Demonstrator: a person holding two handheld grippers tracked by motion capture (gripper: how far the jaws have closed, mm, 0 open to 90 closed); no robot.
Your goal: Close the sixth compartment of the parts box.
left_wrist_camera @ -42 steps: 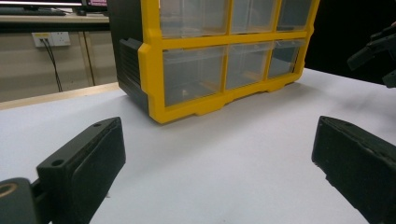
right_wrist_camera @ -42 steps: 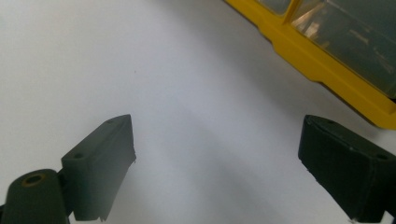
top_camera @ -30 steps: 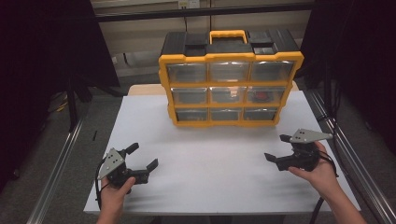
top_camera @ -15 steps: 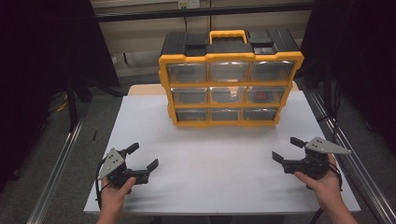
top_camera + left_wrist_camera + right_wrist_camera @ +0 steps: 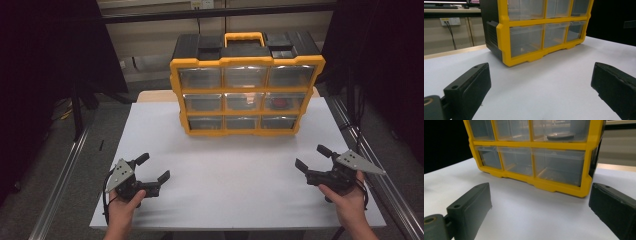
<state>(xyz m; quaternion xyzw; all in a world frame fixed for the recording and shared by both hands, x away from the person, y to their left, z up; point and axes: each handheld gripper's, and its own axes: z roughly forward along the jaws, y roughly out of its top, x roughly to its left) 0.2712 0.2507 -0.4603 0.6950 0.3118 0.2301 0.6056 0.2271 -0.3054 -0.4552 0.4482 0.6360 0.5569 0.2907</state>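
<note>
- Drawer cabinet point(image 5: 246, 85) sits upright at the far middle of the white table point(image 5: 230, 165). Yellow frame, black top, yellow carry handle, three rows of three clear drawers facing me.
- All nine drawers look pushed in flush with the frame.
- Middle row, right drawer holds a dark round thing point(image 5: 281, 103) with some red on it. The right gripper view catches it through the clear front as a flat dark disc point(image 5: 560, 136).
- Left gripper point(image 5: 152, 168) is at the near left of the table, held in my left hand point(image 5: 122, 207). Jaws wide apart, nothing between them, well short of the cabinet.
- In the left gripper view I see both black jaws low over bare table, aimed at the cabinet's bottom left corner point(image 5: 506, 61).
- Right gripper point(image 5: 312, 157) is at the near right edge, in my right hand point(image 5: 347, 200). Jaws have just been opening and now stand wide, with nothing between them.
- The right gripper view looks at the bottom row of drawers from the right end; cabinet well apart from the jaws.
- Neither gripper touches the cabinet.
</note>
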